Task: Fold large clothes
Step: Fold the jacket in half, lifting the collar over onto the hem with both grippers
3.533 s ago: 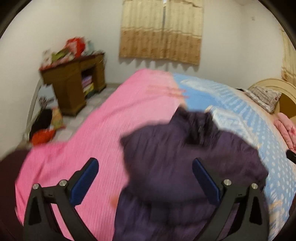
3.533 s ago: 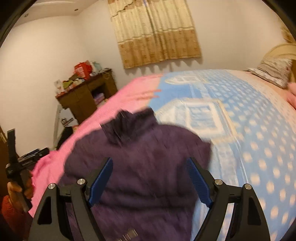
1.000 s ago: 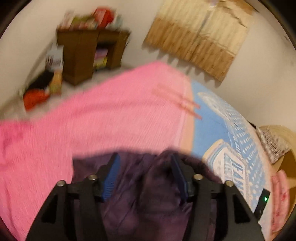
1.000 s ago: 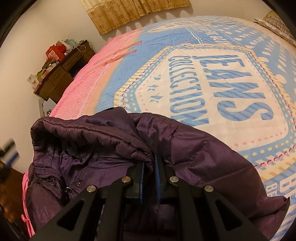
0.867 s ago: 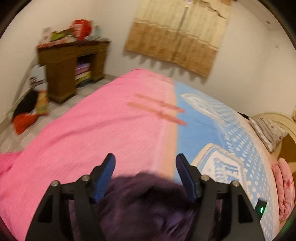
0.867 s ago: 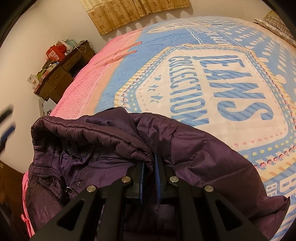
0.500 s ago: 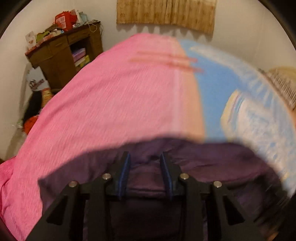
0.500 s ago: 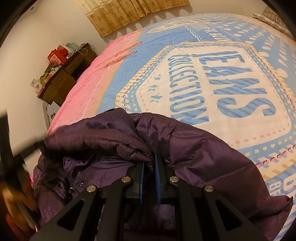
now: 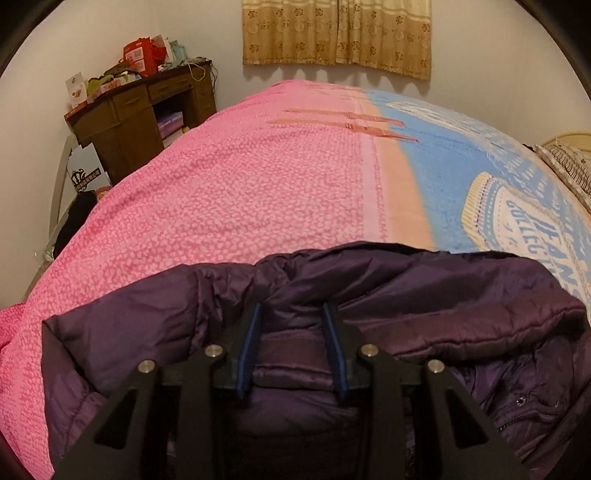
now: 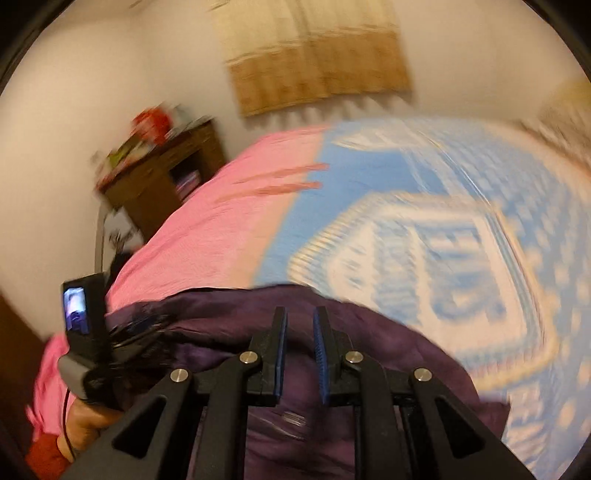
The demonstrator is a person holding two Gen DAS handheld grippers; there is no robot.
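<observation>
A dark purple padded jacket [image 9: 424,295] lies bunched on the bed [image 9: 240,206]. My left gripper [image 9: 291,314] has its blue-padded fingers closed on a thick fold of the jacket at its near edge. In the right wrist view, which is blurred by motion, the jacket [image 10: 406,354] lies under my right gripper [image 10: 299,317]. Its fingers stand a narrow gap apart with nothing pinched between the tips. The left gripper's body [image 10: 83,317] and the hand holding it show at the left.
The bed cover is pink on the left and blue [image 9: 517,206] with a printed emblem on the right. A brown desk [image 9: 140,114] with clutter stands by the far left wall. Curtains [image 9: 336,33] hang behind. A pillow [image 9: 569,166] lies at the right.
My left gripper came down and closed on a fold of the jacket. My right gripper let go of the fold it was pinching, opened slightly and is moving.
</observation>
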